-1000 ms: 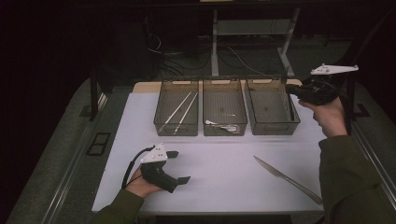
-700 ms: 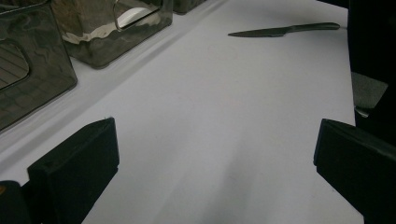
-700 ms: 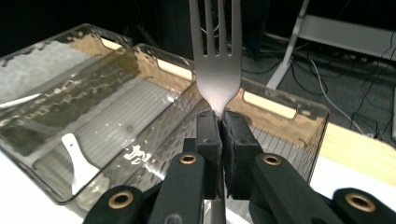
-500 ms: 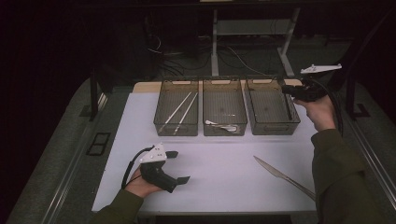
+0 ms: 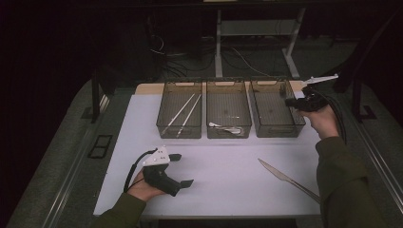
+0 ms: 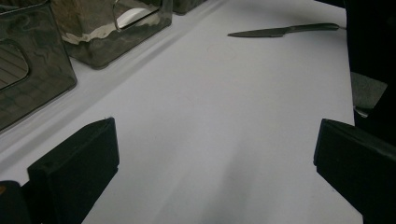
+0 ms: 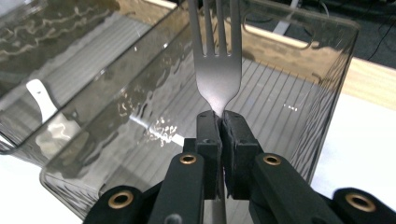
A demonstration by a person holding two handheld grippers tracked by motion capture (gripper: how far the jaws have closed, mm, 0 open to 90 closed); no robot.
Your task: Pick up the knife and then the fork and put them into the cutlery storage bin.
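My right gripper (image 5: 289,102) hovers at the right bin's (image 5: 280,133) right wall, at the back of the white mat (image 5: 228,166). In the right gripper view it (image 7: 219,123) is shut on the neck of a metal fork (image 7: 217,70), whose tines point out over the ribbed floor of the right bin (image 7: 327,70). A table knife (image 5: 285,178) lies on the mat at the front right, and the left gripper view shows it far off (image 6: 285,31). My left gripper (image 5: 183,170) rests at the front left, open (image 6: 215,172) with nothing between its jaws.
Three smoky clear bins stand in a row. The left bin (image 5: 166,126) holds two long pale sticks (image 5: 183,114). The middle bin (image 5: 228,135) holds a white spoon (image 5: 225,127). Dark floor, cables and table legs lie beyond the mat.
My right gripper has carried the fork leftward and slightly down, from beyond the mat's right edge to the right bin. My left gripper has stayed put.
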